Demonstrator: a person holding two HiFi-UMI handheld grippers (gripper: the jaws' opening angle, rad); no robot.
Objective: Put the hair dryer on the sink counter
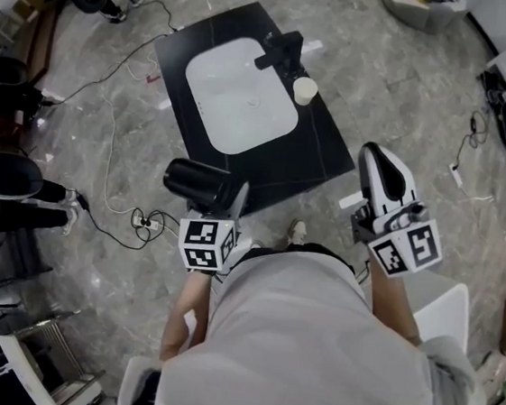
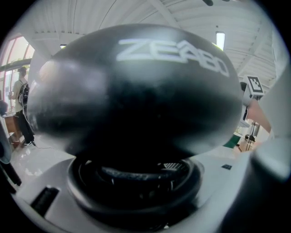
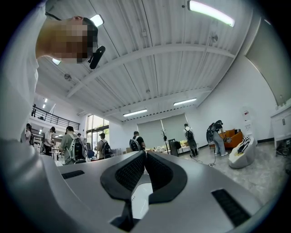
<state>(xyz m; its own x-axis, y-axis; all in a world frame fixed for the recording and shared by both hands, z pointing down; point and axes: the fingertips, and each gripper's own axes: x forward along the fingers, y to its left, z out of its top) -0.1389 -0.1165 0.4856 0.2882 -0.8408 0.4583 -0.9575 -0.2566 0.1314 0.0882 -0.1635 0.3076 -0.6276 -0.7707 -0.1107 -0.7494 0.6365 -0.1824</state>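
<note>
Closest in, the left gripper (image 1: 222, 201) has its jaws clamped on the black hair dryer (image 1: 195, 183), held up in the air in front of the person's white shirt. It is on the near side of the worktop (image 1: 324, 149) and not on it. The left gripper view is almost all hair dryer (image 2: 132, 91): a rounded black shell with pale lettering across the top that reads roughly "ZEABO", blurred at this range. The head view shows none of that print. Under the shell a dark ring sits down into the grey gripper body.

On the other side, the right gripper (image 1: 380, 166) is raised and tilted upward. In its own view the right gripper's (image 3: 145, 154) black ribbed pads meet at the tips, jaws closed with nothing between them. The head view cannot show that. On each gripper the cube shows black-and-white square markers, with no readable words.

Further out, the dark worktop carries a white basin (image 1: 241, 96), a black tap (image 1: 282, 51) at its far edge, and a pale cup (image 1: 305, 90) just beside the tap. On the grey marbled floor (image 1: 402, 87) to the left lies a power strip (image 1: 145, 222) with cables trailing.

Farthest off, and only in the right gripper view, there are ceiling strip lights (image 3: 211, 12) and several people (image 3: 71, 144) standing in a big hall.
</note>
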